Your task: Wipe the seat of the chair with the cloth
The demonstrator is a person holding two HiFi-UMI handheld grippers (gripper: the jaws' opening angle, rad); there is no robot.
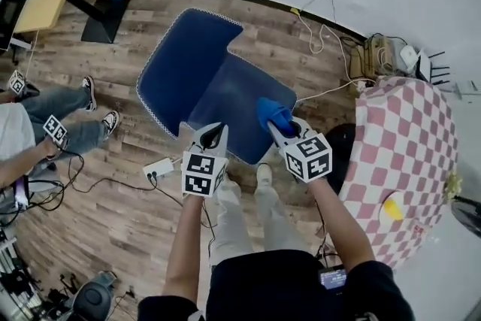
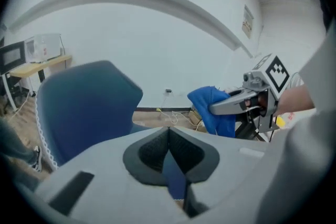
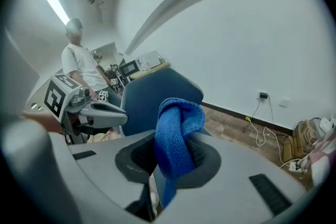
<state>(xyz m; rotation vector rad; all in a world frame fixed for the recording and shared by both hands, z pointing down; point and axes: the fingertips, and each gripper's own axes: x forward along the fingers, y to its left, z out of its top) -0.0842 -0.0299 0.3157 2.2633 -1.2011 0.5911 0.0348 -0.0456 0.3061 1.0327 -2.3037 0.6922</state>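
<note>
My right gripper (image 1: 282, 129) is clamped on the blue cloth (image 3: 176, 136), held above the front of the chair (image 1: 188, 60) seat (image 1: 239, 98). My left gripper (image 2: 169, 132) is closed and empty, near the right one.

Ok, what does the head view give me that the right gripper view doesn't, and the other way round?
Head view only: the marker cube on the right gripper, and the wearer's legs in light trousers. Right gripper view only: its claw closed on the blue terry cloth, plus a lit ceiling tube. Both: that cloth, the blue padded chair with white-stitched edging, and the left gripper.
</note>
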